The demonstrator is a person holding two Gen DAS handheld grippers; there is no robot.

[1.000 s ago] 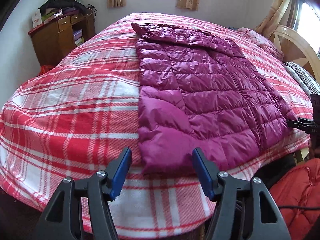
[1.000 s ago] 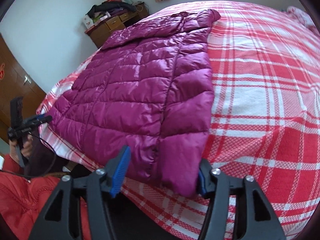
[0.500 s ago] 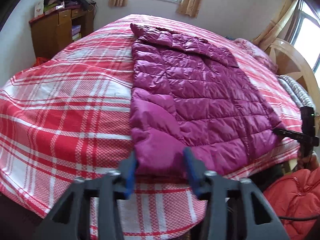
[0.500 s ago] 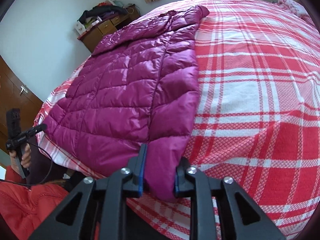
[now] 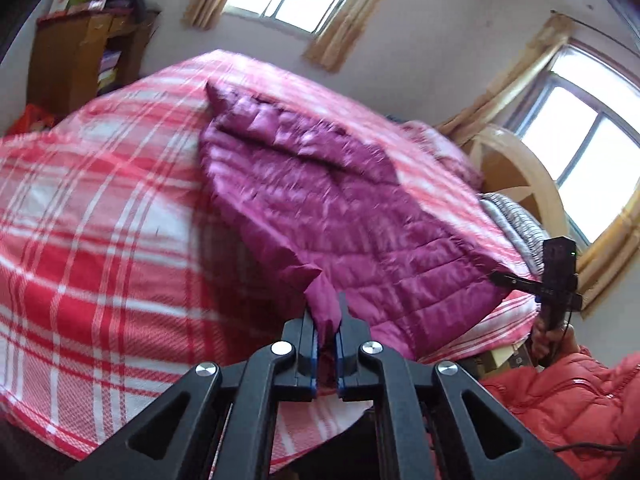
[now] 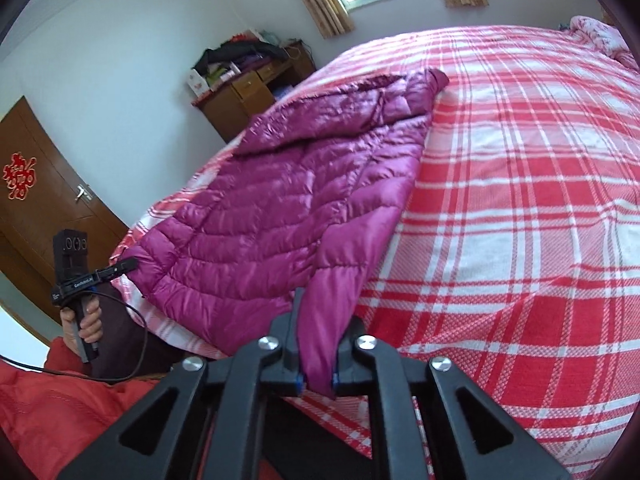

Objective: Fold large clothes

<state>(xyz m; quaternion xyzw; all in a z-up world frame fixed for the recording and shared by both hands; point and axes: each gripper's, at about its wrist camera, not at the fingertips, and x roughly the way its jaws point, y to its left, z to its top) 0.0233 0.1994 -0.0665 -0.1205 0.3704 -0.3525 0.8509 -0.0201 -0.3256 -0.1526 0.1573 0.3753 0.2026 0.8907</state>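
A magenta quilted puffer jacket (image 5: 340, 208) lies lengthwise on the red and white plaid bed (image 5: 100, 220), sleeves folded in. My left gripper (image 5: 327, 332) is shut on the jacket's near left hem corner and holds it lifted off the bed. In the right wrist view the jacket (image 6: 288, 200) runs away toward the far left. My right gripper (image 6: 316, 344) is shut on the near right hem corner, also raised. Each gripper shows at the edge of the other's view, the right gripper (image 5: 556, 280) and the left gripper (image 6: 76, 272).
A wooden cabinet (image 5: 76, 64) piled with clothes stands by the far wall. A wooden headboard (image 5: 516, 176) and pillows lie at the right. A brown door (image 6: 40, 200) is at the left. The person's red jacket (image 6: 60, 412) is close below.
Both grippers closed from wide open onto the jacket's near hem corners, then lifted them. The views tilted upward and the hem rose off the bed.
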